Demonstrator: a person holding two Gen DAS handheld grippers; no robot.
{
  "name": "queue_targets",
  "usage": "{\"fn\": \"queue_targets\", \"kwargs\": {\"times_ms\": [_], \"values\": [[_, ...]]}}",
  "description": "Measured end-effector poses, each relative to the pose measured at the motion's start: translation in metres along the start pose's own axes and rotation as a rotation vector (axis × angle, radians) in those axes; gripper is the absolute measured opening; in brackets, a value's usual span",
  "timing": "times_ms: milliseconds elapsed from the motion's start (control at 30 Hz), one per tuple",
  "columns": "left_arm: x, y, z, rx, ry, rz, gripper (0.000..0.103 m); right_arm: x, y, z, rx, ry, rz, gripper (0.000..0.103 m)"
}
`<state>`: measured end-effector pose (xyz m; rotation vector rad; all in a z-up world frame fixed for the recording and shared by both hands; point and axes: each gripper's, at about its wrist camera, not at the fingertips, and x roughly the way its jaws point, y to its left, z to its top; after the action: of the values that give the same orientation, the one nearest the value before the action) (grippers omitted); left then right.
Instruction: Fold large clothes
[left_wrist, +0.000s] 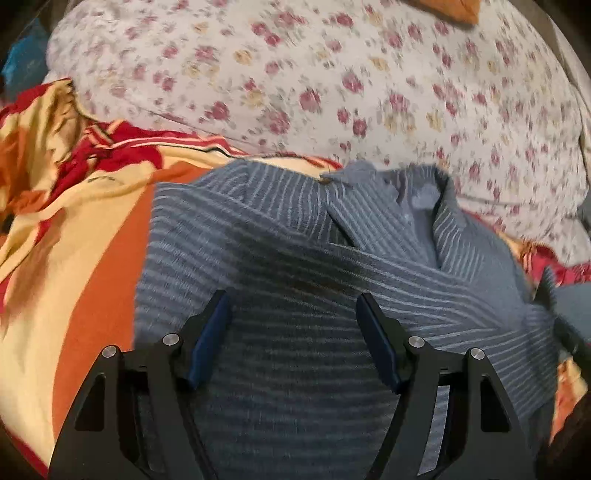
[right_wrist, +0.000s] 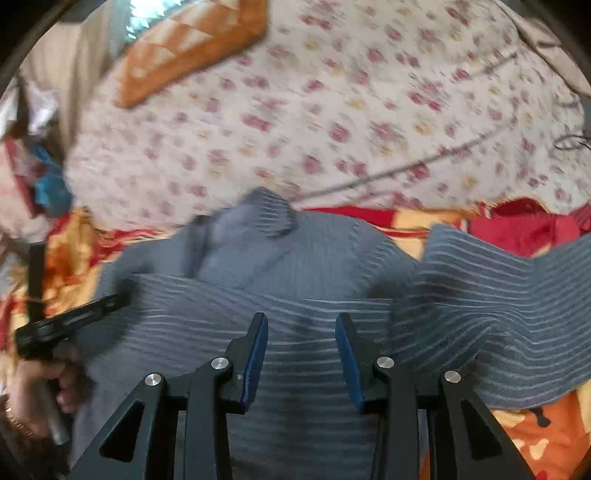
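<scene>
Here, from left to right:

Blanket: an orange, yellow and red blanket (left_wrist: 66, 229) lies crumpled at the left of the left wrist view, under the shirt's left edge.

Left gripper: the left gripper (left_wrist: 293, 306) hangs over the shirt with its fingers spread wide, blue pads facing each other, nothing between them; striped cloth shows in the gap.

Shirt: the grey-blue striped shirt (left_wrist: 280, 236) lies on the blanket, collar (left_wrist: 413, 192) away from the cameras near the floral sheet, one sleeve folded across the chest.

Right gripper: the right gripper (right_wrist: 301, 328) is also parted, a little less widely, gripping nothing, over the shirt's middle.

Loose sleeve: in the right wrist view a striped sleeve (right_wrist: 498, 295) spreads rumpled to the right, over the blanket.

Sheet: a white sheet with pink flowers (left_wrist: 369, 92) covers the bed beyond the collar; both views are blurred.

Cushion: an orange cushion (right_wrist: 192, 48) lies on the sheet, far from the shirt.
</scene>
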<state>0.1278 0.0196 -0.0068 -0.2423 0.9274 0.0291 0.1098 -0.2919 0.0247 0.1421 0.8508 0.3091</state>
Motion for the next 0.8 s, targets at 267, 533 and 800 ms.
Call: {"fn": "queue_targets", "kwargs": {"times_ms": [267,533,800], "values": [[0.011,-0.020,-0.021,0.134,0.022,0.026,0.071,0.004,-0.004,-0.025,-0.033,0.143,-0.048,0.041],[0.013,-0.024,-0.023,0.155,0.021,0.041,0.075,-0.121,-0.159,-0.021,0.364,-0.316,-0.366,0.064],[0.015,-0.027,-0.026,0.181,0.023,0.062,0.079,-0.151,-0.272,-0.066,0.544,-0.403,-0.433,0.050]]}}
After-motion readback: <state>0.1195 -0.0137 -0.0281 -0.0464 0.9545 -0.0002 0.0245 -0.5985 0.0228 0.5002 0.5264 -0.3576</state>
